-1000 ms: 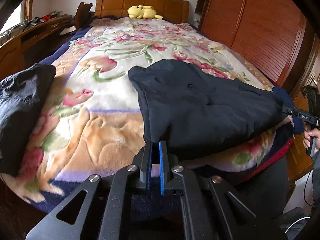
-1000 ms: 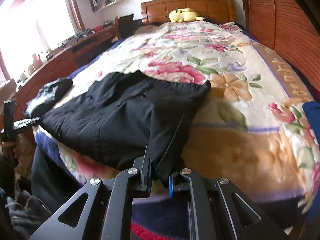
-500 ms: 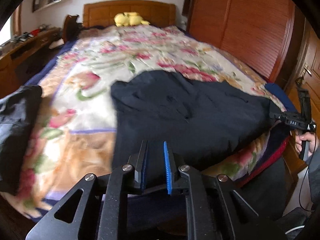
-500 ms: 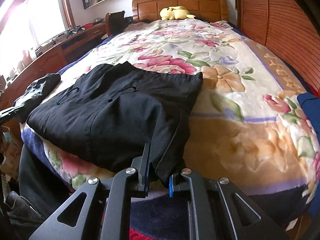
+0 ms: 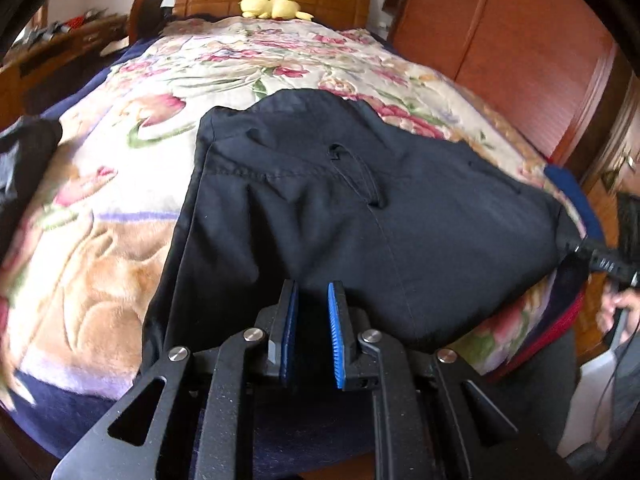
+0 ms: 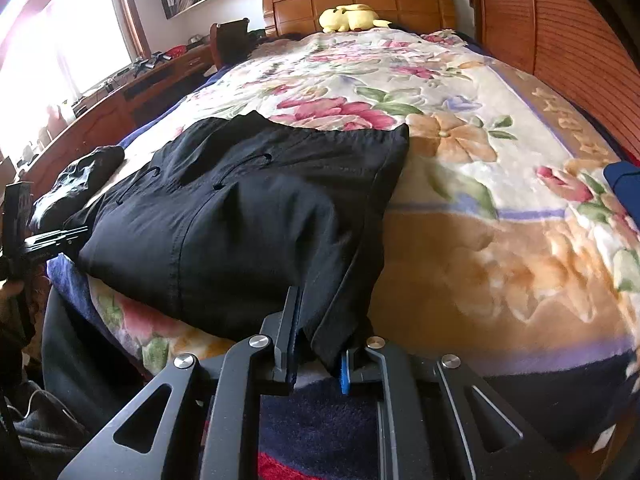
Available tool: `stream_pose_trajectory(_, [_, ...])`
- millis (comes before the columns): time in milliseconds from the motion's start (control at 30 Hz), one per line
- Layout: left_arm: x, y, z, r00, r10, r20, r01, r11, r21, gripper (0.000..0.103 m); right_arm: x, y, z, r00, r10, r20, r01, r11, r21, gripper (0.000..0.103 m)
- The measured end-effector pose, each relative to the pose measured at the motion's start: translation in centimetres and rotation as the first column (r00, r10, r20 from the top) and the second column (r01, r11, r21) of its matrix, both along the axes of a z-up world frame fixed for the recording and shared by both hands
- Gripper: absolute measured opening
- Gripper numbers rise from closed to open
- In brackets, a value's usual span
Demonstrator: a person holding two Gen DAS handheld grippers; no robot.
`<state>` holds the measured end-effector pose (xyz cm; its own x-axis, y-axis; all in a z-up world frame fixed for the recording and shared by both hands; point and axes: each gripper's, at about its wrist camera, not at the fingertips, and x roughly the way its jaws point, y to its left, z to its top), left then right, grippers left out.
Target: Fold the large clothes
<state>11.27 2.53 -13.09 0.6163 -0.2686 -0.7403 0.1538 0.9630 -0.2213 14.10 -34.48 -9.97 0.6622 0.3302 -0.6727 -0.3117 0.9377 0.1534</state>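
Dark trousers (image 5: 360, 208) lie folded across the foot of the bed on a floral blanket (image 5: 168, 92); they also show in the right wrist view (image 6: 248, 216). My left gripper (image 5: 313, 312) is open and empty, with its fingertips over the near edge of the trousers. My right gripper (image 6: 320, 344) is partly open, with the hanging corner of the trousers between its fingers. The right gripper also shows at the right edge of the left wrist view (image 5: 600, 258), at the far corner of the trousers.
A second dark garment (image 5: 24, 156) lies bunched at the bed's left edge, also in the right wrist view (image 6: 76, 184). A yellow plush toy (image 6: 352, 18) sits at the headboard. A wooden wardrobe (image 5: 500, 48) stands right of the bed, a desk (image 6: 120, 96) left.
My left gripper has opened, let go of the trousers' edge and moved right along it. My right gripper has opened a little around the corner of the cloth.
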Motion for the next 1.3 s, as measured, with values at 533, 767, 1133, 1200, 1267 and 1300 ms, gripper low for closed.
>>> stream_pose_trajectory(533, [0.1, -3.1, -1.3, 0.983, -0.175, -0.050, 0.175, 0.985, -0.006, 0.018, 0.1, 0.1, -0.3, 1.000, 0.001, -0.005, -0.001, 1.000, -0.007, 0.014])
stream_pose_trajectory(767, [0.8, -3.4, -1.5, 0.980, -0.188, -0.068, 0.188, 0.982, -0.001, 0.018, 0.1, 0.1, -0.4, 1.000, 0.000, -0.003, 0.000, 1.000, -0.005, 0.014])
stream_pose_trajectory(1133, [-1.0, -4.0, -0.5, 0.991, -0.134, 0.030, 0.130, 0.987, 0.097, 0.012, -0.4, 0.3, -0.6, 1.000, -0.010, 0.016, 0.011, 1.000, -0.024, 0.015])
stream_pose_trajectory(1200, [-1.4, -4.0, 0.0, 0.985, -0.167, 0.049, 0.164, 0.985, 0.061, 0.000, -0.3, 0.2, -0.6, 1.000, -0.009, 0.013, 0.009, 1.000, -0.020, 0.015])
stream_pose_trajectory(1267, [-1.8, -4.6, 0.7, 0.978, -0.198, 0.069, 0.193, 0.978, 0.078, 0.000, -0.3, 0.1, -0.7, 1.000, -0.009, 0.011, 0.009, 1.000, -0.017, 0.015])
stream_pose_trajectory(1300, [-2.0, -4.7, 1.1, 0.976, -0.205, 0.080, 0.198, 0.976, 0.086, 0.000, -0.3, 0.1, -0.7, 1.000, -0.009, 0.011, 0.009, 1.000, -0.018, 0.014])
